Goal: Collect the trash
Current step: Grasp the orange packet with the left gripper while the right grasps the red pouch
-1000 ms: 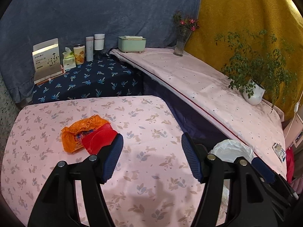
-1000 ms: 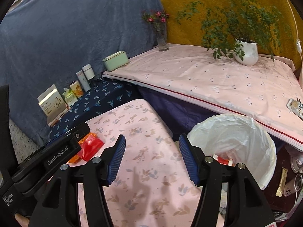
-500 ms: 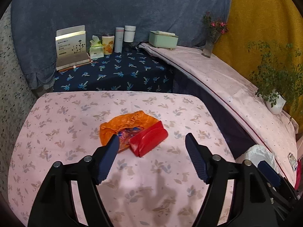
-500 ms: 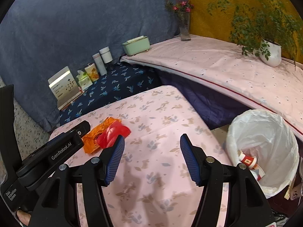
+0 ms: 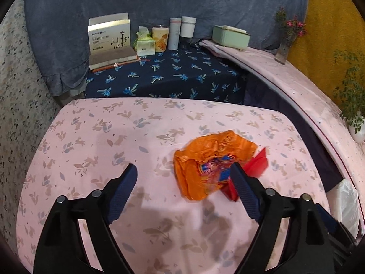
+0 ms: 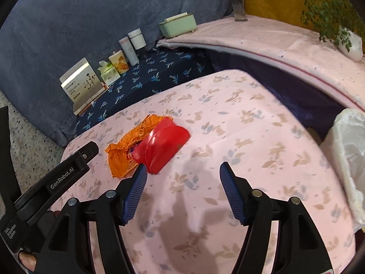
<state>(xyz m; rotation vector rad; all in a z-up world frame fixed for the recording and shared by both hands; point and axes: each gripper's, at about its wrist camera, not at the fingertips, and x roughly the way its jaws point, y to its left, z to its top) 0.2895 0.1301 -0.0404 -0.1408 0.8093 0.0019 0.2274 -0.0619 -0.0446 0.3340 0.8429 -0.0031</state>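
Both grippers closed in on the trash, jaws just spreading, nothing between them. The orange wrapper [image 5: 212, 159] and red packet [image 6: 163, 146] lay touching, mid-tabletop [image 5: 95, 141]. Next, I'd judge: pinch one, carry it right to the white-lined bin [image 6: 349, 150].

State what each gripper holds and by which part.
Nothing is held. Left gripper and right gripper are open, empty; jaws have just been opening.

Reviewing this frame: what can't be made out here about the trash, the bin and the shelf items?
- Red wrapper: left wrist view, mostly hidden behind the orange bag and a gripper finger.
- Bin liner: cut off by the right edge in both views; contents not visible.
- Print on the boxed carton: too small to read.
- Orange bag's underside, right wrist view: covered by the red wrapper.
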